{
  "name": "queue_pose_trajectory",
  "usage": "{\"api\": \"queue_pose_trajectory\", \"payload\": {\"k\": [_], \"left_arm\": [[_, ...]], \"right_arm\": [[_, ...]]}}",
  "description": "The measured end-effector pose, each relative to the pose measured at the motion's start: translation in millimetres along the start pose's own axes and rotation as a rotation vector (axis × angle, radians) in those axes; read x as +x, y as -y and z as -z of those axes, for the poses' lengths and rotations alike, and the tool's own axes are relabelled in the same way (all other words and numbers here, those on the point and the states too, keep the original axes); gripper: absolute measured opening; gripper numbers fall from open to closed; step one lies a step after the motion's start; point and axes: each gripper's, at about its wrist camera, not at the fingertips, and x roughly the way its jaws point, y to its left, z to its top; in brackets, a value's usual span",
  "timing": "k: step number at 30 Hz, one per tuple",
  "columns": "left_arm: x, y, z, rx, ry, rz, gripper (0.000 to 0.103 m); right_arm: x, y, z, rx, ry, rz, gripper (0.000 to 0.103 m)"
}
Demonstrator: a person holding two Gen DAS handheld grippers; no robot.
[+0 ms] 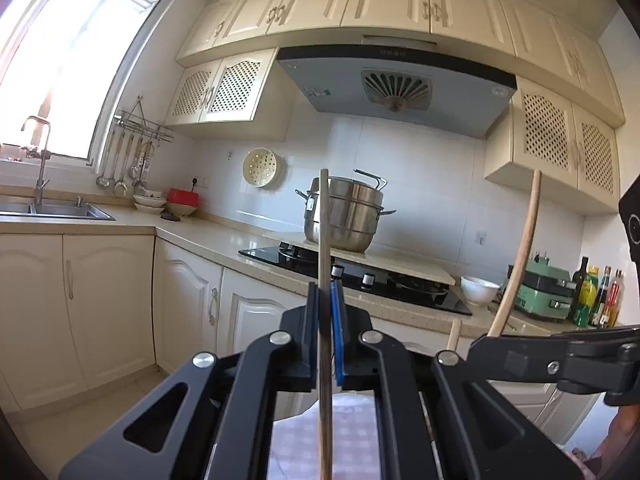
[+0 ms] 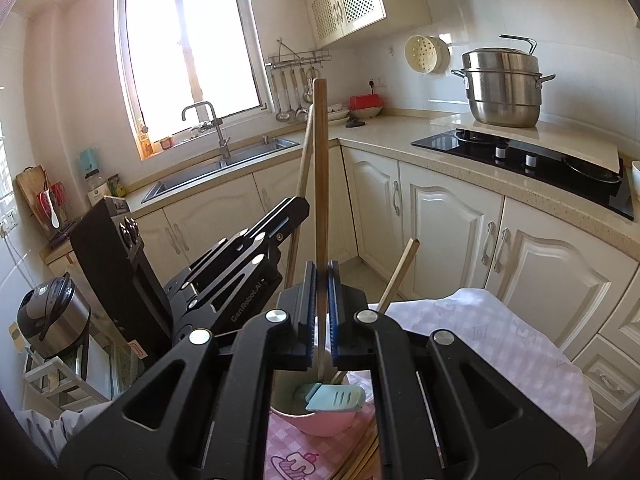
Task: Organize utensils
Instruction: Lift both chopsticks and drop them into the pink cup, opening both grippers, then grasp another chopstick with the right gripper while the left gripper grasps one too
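Note:
My left gripper [image 1: 325, 288] is shut on a thin wooden utensil handle [image 1: 324, 220] that stands upright; its lower end is hidden. My right gripper [image 2: 322, 268] is shut on the upright wooden handle [image 2: 320, 168] of a teal slotted spatula [image 2: 334, 396], whose head sits in a pink cup [image 2: 320, 420] just below the jaws. The left gripper [image 2: 298, 206] shows close at the left in the right wrist view, its handle [image 2: 302, 160] leaning beside mine. A third wooden stick [image 2: 400, 272] leans out of the cup. The right gripper [image 1: 478, 346] and its handle [image 1: 520, 256] appear at the right in the left wrist view.
The cup stands on a pink checked tablecloth [image 2: 500, 340], with several chopsticks [image 2: 360, 460] lying beside it. Beyond are cream cabinets [image 2: 440, 220], a counter with a black hob [image 2: 520, 156], a steel steamer pot [image 2: 504, 88], a sink [image 2: 224, 164] and a rice cooker [image 2: 52, 320] at the left.

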Motion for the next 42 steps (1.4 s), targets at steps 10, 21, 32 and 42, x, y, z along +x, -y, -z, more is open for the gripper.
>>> {"api": "queue_pose_trajectory", "payload": {"k": [10,21,32,42], "left_arm": [[-6.3,-7.0,16.6,-0.003,-0.084,-0.032,0.037],[-69.5,-17.3,-0.3,-0.019,-0.135,-0.197,0.099],[-134.6,11.4,-1.3,0.041,-0.195,-0.229,0.099],[-157.1,38.3,19.5,0.044,-0.29,-0.222,0.099]], "right_arm": [[7.4,0.7,6.8,0.01,-0.062,-0.001,0.011],[-40.5,23.3,14.9,0.153,0.073,0.085,0.097],[-102.4,50.5,58.9,0.268,0.081,0.156,0.097],[-116.1,64.1,118.6,0.32,-0.049,0.204,0.097]]}}
